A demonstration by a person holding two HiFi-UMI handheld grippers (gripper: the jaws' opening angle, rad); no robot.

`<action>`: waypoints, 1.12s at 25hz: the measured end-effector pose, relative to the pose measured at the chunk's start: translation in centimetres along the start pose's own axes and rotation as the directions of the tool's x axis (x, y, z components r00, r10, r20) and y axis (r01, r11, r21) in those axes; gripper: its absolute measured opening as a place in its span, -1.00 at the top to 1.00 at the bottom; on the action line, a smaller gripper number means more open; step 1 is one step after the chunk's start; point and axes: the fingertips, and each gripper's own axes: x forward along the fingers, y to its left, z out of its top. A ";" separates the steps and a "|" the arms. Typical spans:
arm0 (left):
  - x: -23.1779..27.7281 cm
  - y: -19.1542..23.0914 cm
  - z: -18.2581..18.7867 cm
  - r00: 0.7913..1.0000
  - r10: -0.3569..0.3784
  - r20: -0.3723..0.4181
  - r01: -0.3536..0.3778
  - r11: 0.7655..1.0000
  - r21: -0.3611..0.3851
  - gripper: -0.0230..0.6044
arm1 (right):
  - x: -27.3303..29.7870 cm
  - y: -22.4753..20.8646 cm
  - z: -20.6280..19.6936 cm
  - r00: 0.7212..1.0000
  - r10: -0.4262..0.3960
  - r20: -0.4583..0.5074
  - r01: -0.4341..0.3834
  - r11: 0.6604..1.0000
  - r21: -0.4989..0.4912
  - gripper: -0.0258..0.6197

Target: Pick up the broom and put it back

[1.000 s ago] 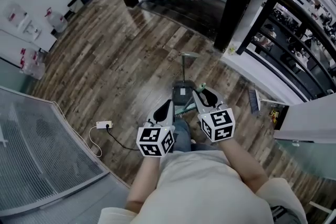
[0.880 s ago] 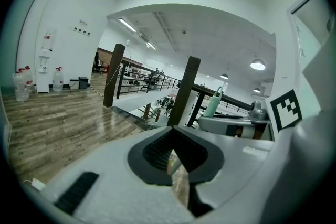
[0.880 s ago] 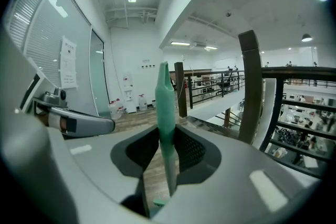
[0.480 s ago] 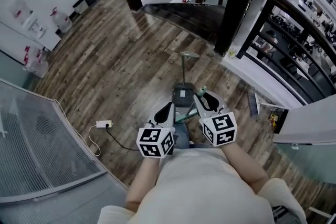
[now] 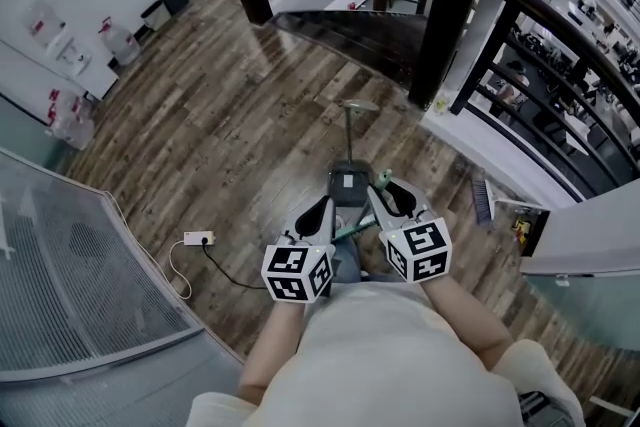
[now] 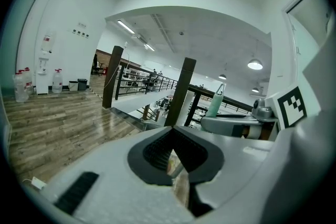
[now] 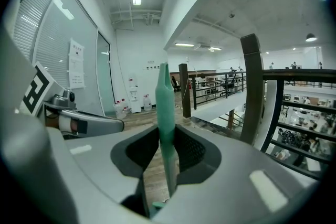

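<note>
While the head view looks down on the wooden floor [image 5: 220,115], the right gripper [image 5: 385,190] clasps the green broom [image 5: 352,229] by its handle, which slants between it and the left gripper [image 5: 318,211]. A grey dustpan [image 5: 347,183] stands on the floor just ahead.

Left gripper view: its jaws are pressed together with nothing between them, and the broom [image 6: 216,101] rises at the right.

Right gripper view: the jaws are closed on the broom [image 7: 166,107], whose handle stands upright between them.

Broom [image 7: 166,113]: slim mint-green handle (head not visible), standing near upright, tapered tip uppermost, clamped between the jaws of the right gripper [image 5: 387,191].
</note>
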 end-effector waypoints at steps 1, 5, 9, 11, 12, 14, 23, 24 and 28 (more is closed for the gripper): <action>0.0 0.0 0.1 1.000 0.002 0.003 -0.002 1.000 -0.002 0.92 | -0.1 0.0 0.1 1.000 0.000 0.000 0.000 1.000 -0.001 0.60; 0.0 -0.1 0.2 1.000 -0.001 0.004 0.001 1.000 -0.009 0.92 | 0.0 0.1 0.2 1.000 0.002 -0.001 -0.002 1.000 -0.003 0.60; 0.2 0.1 0.2 1.000 -0.003 0.002 0.003 1.000 -0.012 0.92 | 0.3 -0.1 0.2 1.000 0.001 -0.003 -0.001 1.000 -0.001 0.60; 0.4 0.3 0.2 1.000 -0.004 -0.001 0.004 1.000 -0.015 0.92 | 0.7 -0.2 0.3 1.000 0.000 -0.005 0.000 1.000 0.003 0.60; 0.6 0.4 0.2 1.000 -0.005 -0.003 0.005 1.000 -0.016 0.92 | 0.9 -0.3 0.3 1.000 0.000 -0.007 0.000 1.000 0.005 0.60; 0.9 0.6 0.4 1.000 -0.006 -0.005 0.006 1.000 -0.018 0.92 | 1.4 -0.6 0.5 1.000 -0.001 -0.011 0.001 1.000 0.009 0.60; 2.7 2.5 1.0 1.000 0.003 -0.009 -0.003 0.999 -0.034 0.92 | 3.6 -1.4 0.9 1.000 0.002 -0.022 -0.001 1.000 0.018 0.60; 2.9 2.7 1.1 1.000 0.003 -0.009 -0.003 0.999 -0.036 0.92 | 3.9 -1.5 1.0 1.000 0.000 -0.023 0.000 1.000 0.018 0.60; 3.8 3.5 1.2 1.000 0.003 -0.020 -0.004 0.999 -0.042 0.92 | 5.1 -2.1 1.1 0.999 -0.005 -0.035 0.006 1.000 0.024 0.60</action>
